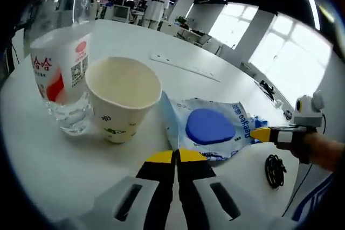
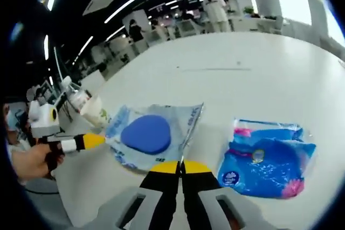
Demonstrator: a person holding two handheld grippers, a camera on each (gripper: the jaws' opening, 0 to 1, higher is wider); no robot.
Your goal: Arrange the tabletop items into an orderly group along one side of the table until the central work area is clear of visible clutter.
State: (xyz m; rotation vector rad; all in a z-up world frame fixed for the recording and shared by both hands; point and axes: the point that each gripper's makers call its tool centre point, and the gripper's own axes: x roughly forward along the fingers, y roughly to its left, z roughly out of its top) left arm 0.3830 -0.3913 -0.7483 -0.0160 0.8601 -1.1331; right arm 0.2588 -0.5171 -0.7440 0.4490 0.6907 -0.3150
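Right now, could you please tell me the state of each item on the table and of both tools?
Water bottle: upright, partly filled.
Paper cup: upright, open, looks empty.
Packet with blue oval: lying flat, beside the cup.
Blue tissue pack: lying crumpled, apart from the others.
Left tool: shut, empty.
Right tool: shut, empty.
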